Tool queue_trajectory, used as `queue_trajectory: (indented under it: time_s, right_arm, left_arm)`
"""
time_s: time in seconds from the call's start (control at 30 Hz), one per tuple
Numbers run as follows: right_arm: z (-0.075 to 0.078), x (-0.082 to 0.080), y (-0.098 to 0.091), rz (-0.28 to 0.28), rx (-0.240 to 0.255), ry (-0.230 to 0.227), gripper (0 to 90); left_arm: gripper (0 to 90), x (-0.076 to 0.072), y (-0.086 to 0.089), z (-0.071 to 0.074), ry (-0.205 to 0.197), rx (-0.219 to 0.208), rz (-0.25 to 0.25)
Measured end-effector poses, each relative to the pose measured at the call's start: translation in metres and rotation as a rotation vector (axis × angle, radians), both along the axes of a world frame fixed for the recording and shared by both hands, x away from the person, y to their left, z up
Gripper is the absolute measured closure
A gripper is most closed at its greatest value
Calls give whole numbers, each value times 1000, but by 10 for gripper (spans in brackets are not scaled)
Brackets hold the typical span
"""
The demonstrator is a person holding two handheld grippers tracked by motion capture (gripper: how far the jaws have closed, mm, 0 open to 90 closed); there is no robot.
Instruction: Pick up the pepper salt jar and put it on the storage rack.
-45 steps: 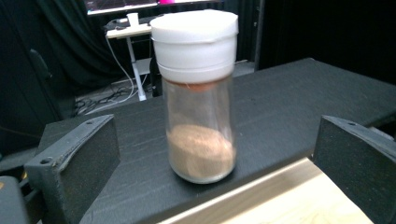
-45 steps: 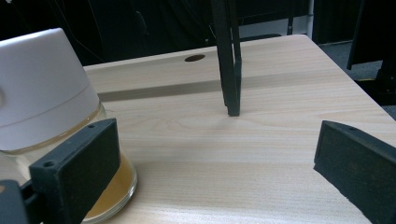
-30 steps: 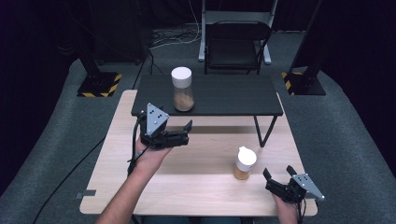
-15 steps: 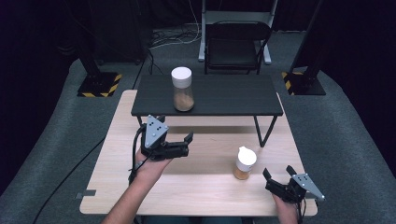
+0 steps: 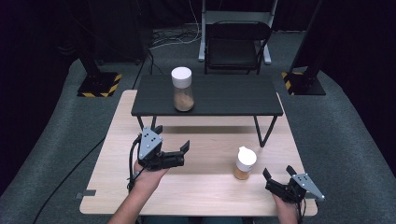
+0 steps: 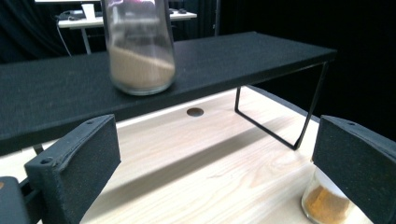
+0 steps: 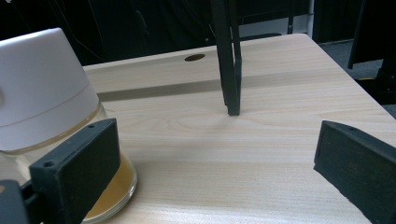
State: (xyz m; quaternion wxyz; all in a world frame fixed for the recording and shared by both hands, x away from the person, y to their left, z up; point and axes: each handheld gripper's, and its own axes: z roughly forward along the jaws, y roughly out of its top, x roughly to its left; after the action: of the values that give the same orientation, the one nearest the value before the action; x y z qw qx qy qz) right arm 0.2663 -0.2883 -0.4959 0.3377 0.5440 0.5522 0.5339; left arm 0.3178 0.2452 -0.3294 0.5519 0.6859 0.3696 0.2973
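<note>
Two jars, one on shelf

We see a black folding chair as our landmark on grey carpet. Just behind it rises a pale stand. To either side sit dark bases with yellow-black hazard stripes. In front stands our light wooden table. Black surrounds everything.

A dark studio lab: black curtains, stand bases with hazard tape, floor cables.
</note>
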Motion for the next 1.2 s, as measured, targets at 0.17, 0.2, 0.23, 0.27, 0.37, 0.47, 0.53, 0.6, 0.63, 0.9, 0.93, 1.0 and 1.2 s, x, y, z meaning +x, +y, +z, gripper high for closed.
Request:
queue_trajectory:
  time_s: [0.17, 0.2, 0.23, 0.27, 0.37, 0.47, 0.53, 0.6, 0.63, 0.9, 0.93, 1.0, 1.2]
  right_arm:
    - [0, 0, 0, 1, -1, 1, 0]
    - [0, 0, 0, 1, 0, 1, 0]
    - [0, 0, 0, 1, 0, 1, 0]
    - [0, 0, 0, 1, 0, 1, 0]
    - [0, 0, 0, 1, -1, 1, 0]
    - [0, 0, 0, 1, -2, 2, 0]
    - [0, 0, 0, 0, -1, 1, 0]
    - [0, 0, 0, 0, -1, 1, 0]
    - [0, 0, 0, 0, -2, 1, 0]
    - [0, 0, 0, 1, -1, 2, 0]
    - [0, 0, 0, 1, -2, 2, 0]
    - [0, 0, 0, 1, -2, 2, 0]
    - [0, 0, 0, 0, -1, 3, 0]
  left_arm:
    - [2, -5, 3, -13, 1, 5, 3]
    - [2, -6, 4, -15, 4, 6, 3]
    - [2, -7, 5, -18, 7, 3, 4]
    - [2, -7, 6, -22, 10, -4, 7]
    - [0, -8, 6, -32, 39, -22, 14]
    - [0, -8, 5, -42, 54, -29, 12]
    - [0, -8, 4, -48, 67, -30, 5]
    - [0, -8, 3, -52, 76, -24, 3]
    - [0, -8, 3, -54, 79, -19, 2]
    - [0, -11, 8, -73, 96, -14, 8]
    - [0, -11, 9, -75, 97, -13, 9]
    - [0, -12, 12, -80, 103, -16, 15]
    - [0, -15, 22, -97, 111, -22, 31]
